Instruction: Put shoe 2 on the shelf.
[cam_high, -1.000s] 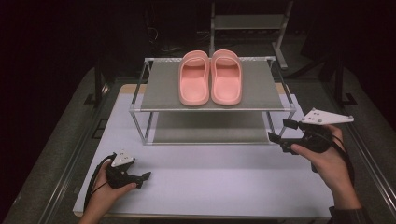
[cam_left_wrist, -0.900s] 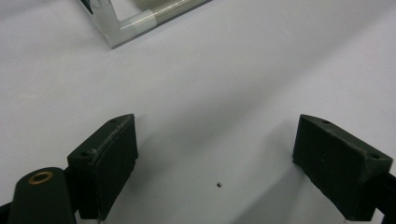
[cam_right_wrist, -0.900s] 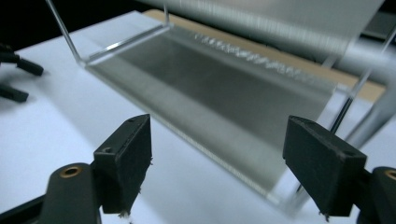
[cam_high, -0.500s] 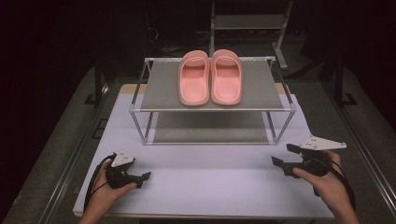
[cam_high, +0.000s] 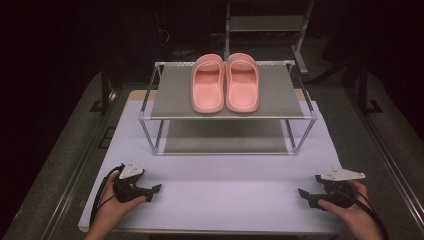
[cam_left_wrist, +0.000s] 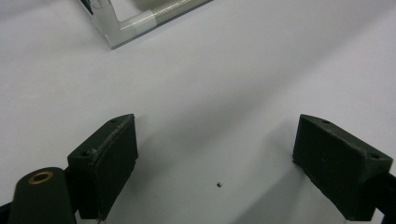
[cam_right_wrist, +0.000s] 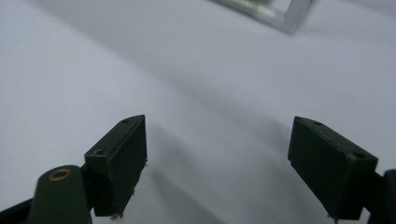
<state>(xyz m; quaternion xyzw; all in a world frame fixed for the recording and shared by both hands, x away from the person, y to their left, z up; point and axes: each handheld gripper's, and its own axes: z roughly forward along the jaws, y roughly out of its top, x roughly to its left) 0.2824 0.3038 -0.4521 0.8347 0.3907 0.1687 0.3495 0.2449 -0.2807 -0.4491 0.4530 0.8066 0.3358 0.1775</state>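
Two pink slippers (cam_high: 225, 82) lie side by side on the top shelf of a two-tier metal rack (cam_high: 170, 95) at the back of the white table (cam_high: 230, 185). My left gripper (cam_high: 155, 189) rests low on the table at the front left, open, with bare table between its jaws (cam_left_wrist: 215, 158). At the front right my right gripper (cam_high: 303, 194) sits just above the table, open too, nothing between its jaws (cam_right_wrist: 217, 163). Both grippers point inward toward the table's middle. A rack foot (cam_left_wrist: 114, 30) shows at the top of the left gripper view.
The rack's lower shelf (cam_high: 225, 137) holds nothing. A corner of the rack frame (cam_right_wrist: 292, 16) appears at the top of the right gripper view. A small dark speck (cam_left_wrist: 219, 185) lies on the table. A metal stand (cam_high: 265, 22) rises in the dark behind the table.
My right gripper has come down and back from beside the rack's right leg to the front right of the table. The left gripper has stayed put.
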